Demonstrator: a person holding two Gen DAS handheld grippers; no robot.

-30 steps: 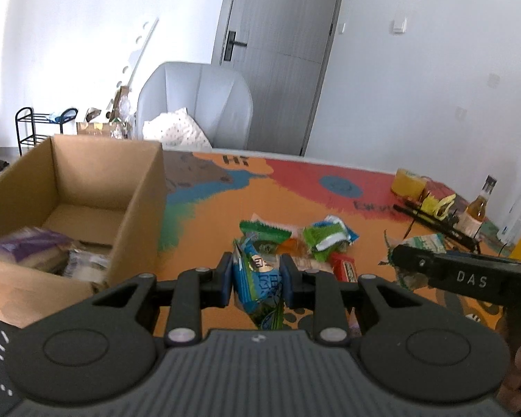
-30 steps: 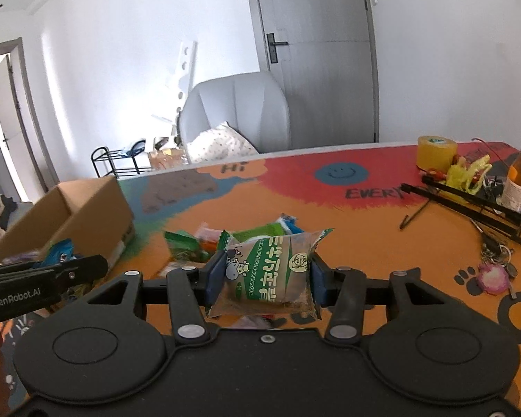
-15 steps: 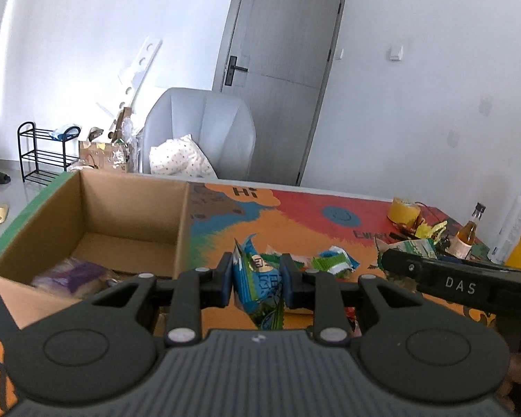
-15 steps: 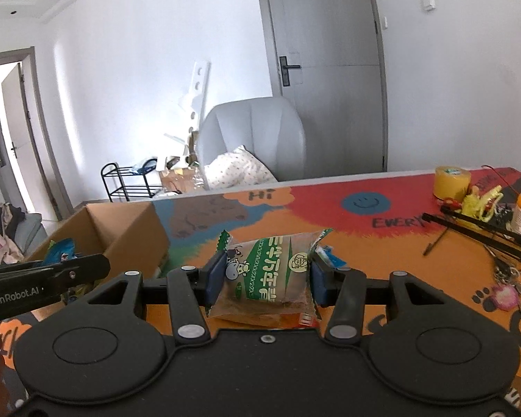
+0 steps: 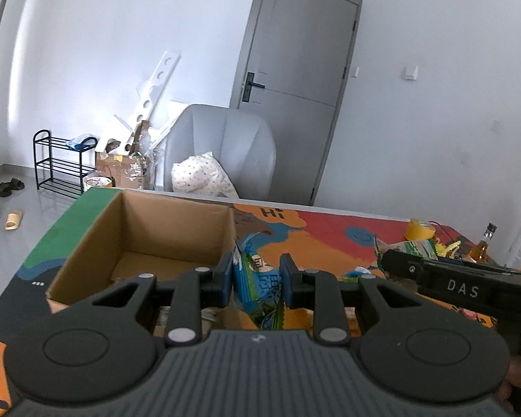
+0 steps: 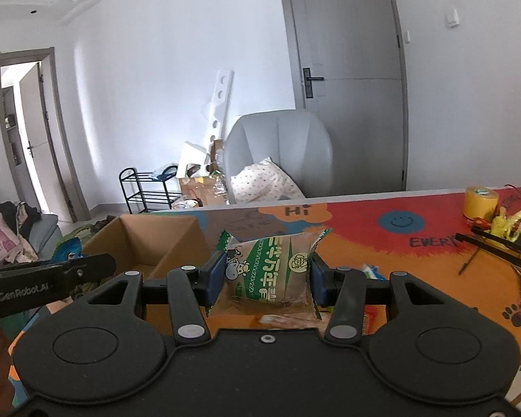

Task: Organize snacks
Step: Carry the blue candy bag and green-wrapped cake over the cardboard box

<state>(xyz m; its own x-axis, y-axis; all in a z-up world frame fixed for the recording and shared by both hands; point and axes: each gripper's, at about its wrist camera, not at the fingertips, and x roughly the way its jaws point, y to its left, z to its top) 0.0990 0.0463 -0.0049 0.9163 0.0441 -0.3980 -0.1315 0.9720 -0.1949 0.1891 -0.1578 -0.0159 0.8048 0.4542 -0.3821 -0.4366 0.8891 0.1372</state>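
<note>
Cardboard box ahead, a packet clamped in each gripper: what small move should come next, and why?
Probably carry both a little further forward over the cardboard box. The left gripper pinches a blue packet near its rim; the right gripper holds a green packet beside the box.

Each camera sits just behind its own gripper, looking forward and slightly down along the fingers. Both face across the colourful table (image 5: pixel 330 239) toward the grey door (image 6: pixel 347 69). Both views share the cardboard box (image 5: pixel 139 229), grey chair (image 6: pixel 281 146) and table.
</note>
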